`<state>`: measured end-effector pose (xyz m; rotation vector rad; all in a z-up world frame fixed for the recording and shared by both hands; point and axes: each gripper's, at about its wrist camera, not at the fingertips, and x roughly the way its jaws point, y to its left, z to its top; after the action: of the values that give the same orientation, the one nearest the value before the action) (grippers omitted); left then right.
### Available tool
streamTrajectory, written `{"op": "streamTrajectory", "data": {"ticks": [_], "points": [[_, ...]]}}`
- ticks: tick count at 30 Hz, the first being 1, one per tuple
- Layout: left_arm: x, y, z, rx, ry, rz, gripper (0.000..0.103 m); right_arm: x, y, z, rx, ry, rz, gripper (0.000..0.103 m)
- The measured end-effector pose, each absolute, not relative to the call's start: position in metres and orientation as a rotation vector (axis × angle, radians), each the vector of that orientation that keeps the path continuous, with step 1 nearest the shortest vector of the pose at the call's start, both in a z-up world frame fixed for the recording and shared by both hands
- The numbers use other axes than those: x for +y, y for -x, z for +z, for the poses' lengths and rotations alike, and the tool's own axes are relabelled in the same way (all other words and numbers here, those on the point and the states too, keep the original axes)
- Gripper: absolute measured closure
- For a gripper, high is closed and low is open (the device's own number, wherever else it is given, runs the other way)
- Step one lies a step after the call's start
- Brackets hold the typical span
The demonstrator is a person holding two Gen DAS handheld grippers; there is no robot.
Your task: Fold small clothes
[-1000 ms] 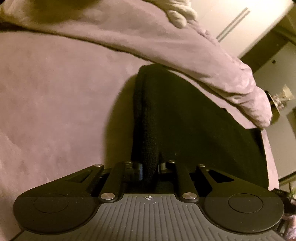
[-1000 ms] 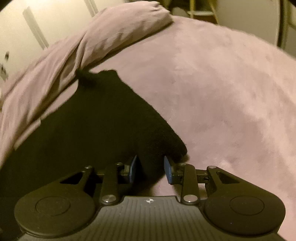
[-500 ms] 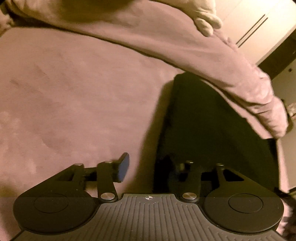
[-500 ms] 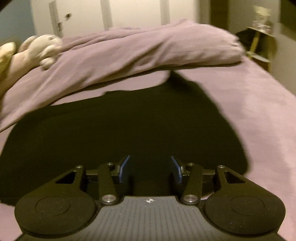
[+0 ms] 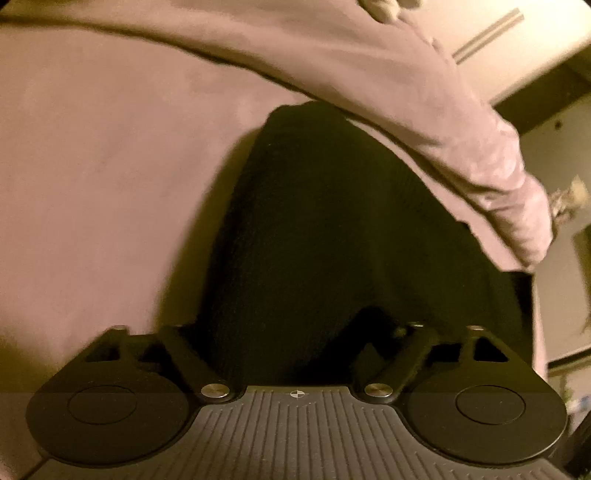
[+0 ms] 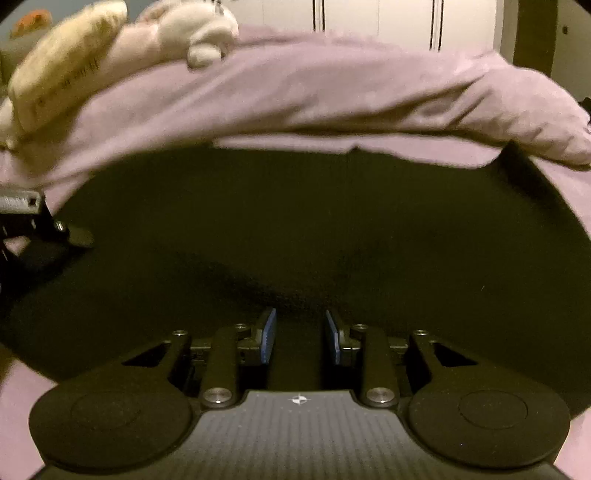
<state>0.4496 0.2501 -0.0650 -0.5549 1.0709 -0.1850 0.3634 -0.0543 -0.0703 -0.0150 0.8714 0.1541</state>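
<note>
A black garment (image 5: 332,221) lies flat on the mauve bed sheet (image 5: 110,166). It fills the middle of the right wrist view, where the garment (image 6: 295,221) runs wide from left to right. My left gripper (image 5: 295,332) hovers over its near end with the jaws wide and still opening, and the fingertips are lost against the dark cloth. My right gripper (image 6: 300,332) is low over the garment's near edge. Its blue pads (image 6: 267,336) are closing with a gap between them, over dark cloth. The left gripper (image 6: 37,221) shows at the left edge.
A rolled mauve duvet (image 6: 332,96) lies along the far side of the garment. Pale plush toys (image 6: 192,33) rest on top of it. White wardrobe doors (image 6: 369,18) stand behind. The bed edge and a dim room corner (image 5: 554,240) are on the right.
My left gripper let go of the garment's fold and opened wide. My right gripper swung round to face the garment's long side, opened, then narrowed again.
</note>
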Motion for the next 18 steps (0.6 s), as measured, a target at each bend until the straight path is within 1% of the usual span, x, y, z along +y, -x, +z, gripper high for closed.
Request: {"op": "streamTrajectory", "data": {"ticks": [1, 3, 4, 5, 8, 11, 12, 15, 18], "points": [[0.249, -0.449, -0.063, 1.074, 0.552, -0.183, 0.042, -0.054, -0.363, -0.074, 0.866, 0.019, 0.160, 0.075], [0.253, -0.450, -0.062, 1.078, 0.595, -0.185, 0.064, -0.052, -0.364, -0.073, 0.868, 0.037, 0.173, 0.075], [0.255, -0.449, -0.060, 1.075, 0.624, -0.188, 0.069, -0.052, -0.364, -0.069, 0.874, 0.037, 0.179, 0.075], [0.255, -0.449, -0.059, 1.066, 0.644, -0.198, 0.072, -0.055, -0.364, -0.066, 0.877, 0.027, 0.184, 0.075], [0.251, -0.447, -0.057, 1.044, 0.668, -0.196, 0.074, -0.064, -0.365, -0.059, 0.886, -0.032, 0.196, 0.075], [0.253, -0.451, -0.069, 1.084, 0.698, -0.145, 0.068, -0.073, -0.356, -0.049, 0.871, -0.078, 0.187, 0.075], [0.252, -0.453, -0.069, 1.086, 0.714, -0.132, 0.069, -0.075, -0.353, -0.046, 0.862, -0.086, 0.184, 0.074], [0.242, -0.453, -0.054, 1.067, 0.695, -0.125, 0.075, -0.084, -0.344, -0.042, 0.857, -0.114, 0.172, 0.074], [0.229, -0.450, -0.031, 1.035, 0.695, -0.133, 0.077, -0.094, -0.337, -0.040, 0.860, -0.139, 0.159, 0.074]]}}
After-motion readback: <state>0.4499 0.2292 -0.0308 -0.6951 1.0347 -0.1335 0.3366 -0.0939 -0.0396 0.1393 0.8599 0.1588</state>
